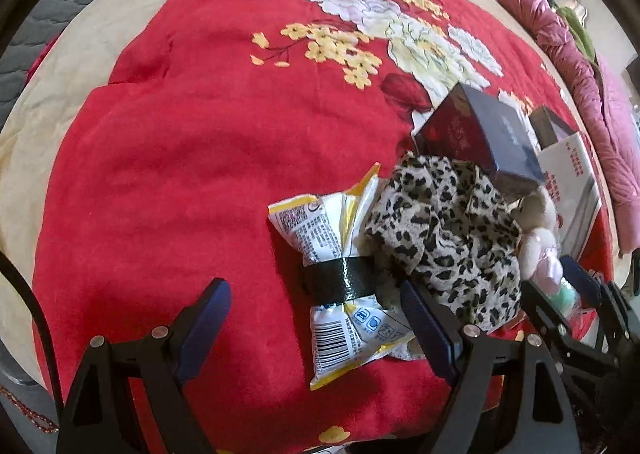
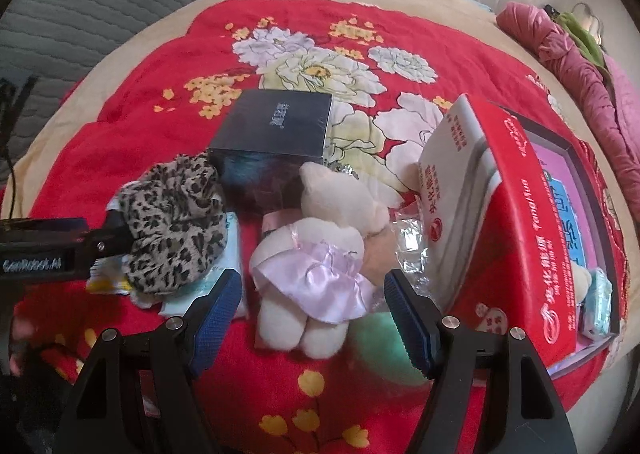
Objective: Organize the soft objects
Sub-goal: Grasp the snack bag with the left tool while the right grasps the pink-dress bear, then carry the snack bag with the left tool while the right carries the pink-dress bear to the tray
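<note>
Below, right gripper (image 2: 312,314) gapes around plush bear (image 2: 320,250); left gripper (image 1: 316,318) wide over snack packet (image 1: 336,274)

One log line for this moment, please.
left tool open over snack bag | right tool open around plush toy | nothing held

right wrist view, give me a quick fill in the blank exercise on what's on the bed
1. The plush bear wears a pale ____ satin dress.
2. The crumpled cloth left of the bear has a ____ print.
3. The dark box rests on a blanket whose ground colour is ____.
4. The right hand-held gripper has its jaws ____ around the bear's legs.

Missing words: pink; leopard; red; open
</note>
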Available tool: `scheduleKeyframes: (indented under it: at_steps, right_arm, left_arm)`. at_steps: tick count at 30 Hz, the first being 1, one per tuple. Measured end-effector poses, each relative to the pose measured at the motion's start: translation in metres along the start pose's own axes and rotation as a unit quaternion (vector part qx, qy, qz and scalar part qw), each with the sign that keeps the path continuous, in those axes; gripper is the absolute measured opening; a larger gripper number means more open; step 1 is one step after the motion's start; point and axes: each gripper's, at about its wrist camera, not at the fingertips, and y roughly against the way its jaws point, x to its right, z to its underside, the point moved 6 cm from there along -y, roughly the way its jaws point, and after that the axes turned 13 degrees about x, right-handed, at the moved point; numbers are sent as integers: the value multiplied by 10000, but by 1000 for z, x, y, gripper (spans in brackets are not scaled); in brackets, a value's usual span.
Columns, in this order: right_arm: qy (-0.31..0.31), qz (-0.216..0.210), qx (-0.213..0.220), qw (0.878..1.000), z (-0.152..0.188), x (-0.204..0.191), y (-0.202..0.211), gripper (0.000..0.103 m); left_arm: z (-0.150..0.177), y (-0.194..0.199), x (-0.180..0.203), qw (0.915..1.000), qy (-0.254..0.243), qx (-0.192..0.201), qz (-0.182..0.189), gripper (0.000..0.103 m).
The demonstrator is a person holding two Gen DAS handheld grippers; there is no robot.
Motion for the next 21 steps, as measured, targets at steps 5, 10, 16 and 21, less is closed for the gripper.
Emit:
scheduleKeyframes:
  at_steps: [5,10,16,21]
  right_arm:
    - [11,103,9,9999,2,2,-7,75]
    - [-175,-130,35,9998,2,4,-8,53]
    - [-195,-222,185,9994,-1,3,-1,48]
    - [-362,-388,459,9975,-11,6,17,48]
  left_arm:
    - [1,-5,-3,9998,154,-21,86,86]
    - [-2,-8,-12,9993,344,-18,128,83]
    - [-4,-8,-22,9978,590,6,314,67]
    - [-5,0,-16,9966,571,90,591,41]
